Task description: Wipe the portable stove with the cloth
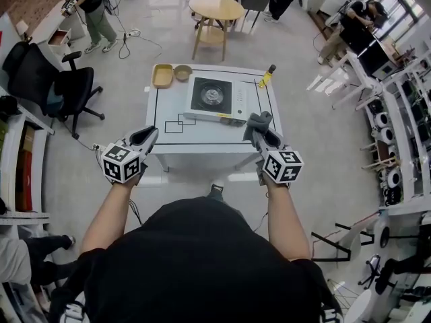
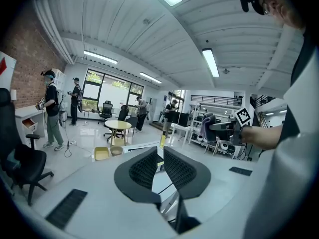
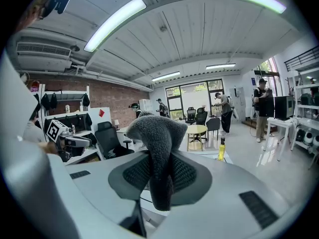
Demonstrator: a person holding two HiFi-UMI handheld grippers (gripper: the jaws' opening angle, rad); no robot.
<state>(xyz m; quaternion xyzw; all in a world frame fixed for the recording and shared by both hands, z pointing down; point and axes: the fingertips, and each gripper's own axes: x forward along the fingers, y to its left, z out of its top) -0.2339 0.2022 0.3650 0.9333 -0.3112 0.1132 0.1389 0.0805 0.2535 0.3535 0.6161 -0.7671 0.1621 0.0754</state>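
Right gripper (image 1: 258, 130) pinched one grey fluffy cloth (image 1: 260, 119) over the square white table's (image 1: 202, 140) near-right edge. Left gripper (image 1: 149, 134), jaws slightly parted and empty, hung at its near-left corner. One white portable stove (image 1: 217, 98) sat mid-table, with bare tabletop to its left.

The right gripper (image 3: 160, 172) is clamping a grey cloth (image 3: 156, 133) between its black jaws. The cloth is bulging above them and hanging down below. Beyond, a yellow bottle (image 3: 221, 151) is standing at the right, and the left gripper (image 3: 75, 142) is showing at the left.
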